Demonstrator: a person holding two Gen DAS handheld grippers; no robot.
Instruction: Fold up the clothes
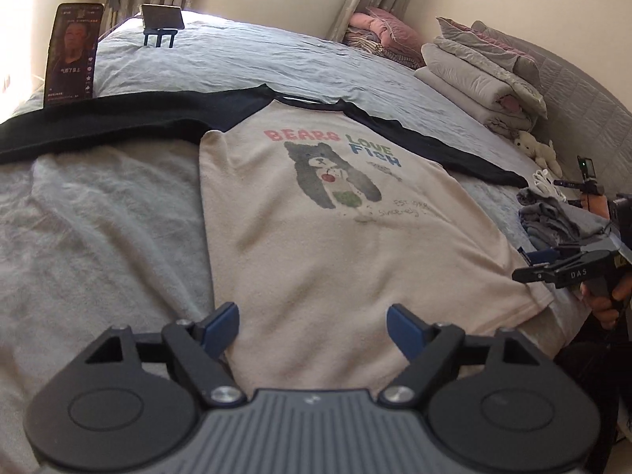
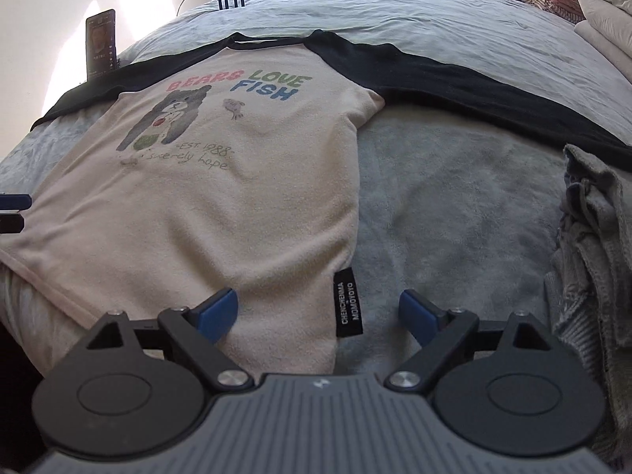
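The shirt (image 1: 324,237) lies flat on the bed (image 1: 98,217), front up, bear print and "BEARS LOVE FISH" lettering visible, cream body w/ both black sleeves spread out to the sides. Left gripper (image 1: 314,326): jaws wide, nothing between them, held over the hem at the shirt's left side edge. Right gripper (image 2: 318,312): jaws wide, nothing held, positioned over the hem at the shirt's right edge – the black label (image 2: 348,302) sewn at that edge sits between the blue pads (image 2: 219,312). Whether either set of pads touches the fabric cannot be told. In the left wrist view the right gripper appears at the far right of frame, held by a hand (image 1: 608,300), near the hem corner. Surroundings: a crumpled pile of grey clothes (image 2: 592,245) lies on the bed just beside the shirt's right sleeve, close to the right gripper. A phone (image 1: 73,51) stands upright w/ lit screen beyond the left sleeve; a tablet on a stand (image 1: 162,21) is further back. Folded bedding and pillows (image 1: 482,75) are stacked at the headboard side, w/ a white plush toy (image 1: 539,152) near them – well apart from the shirt. Shirt body is unobstructed.
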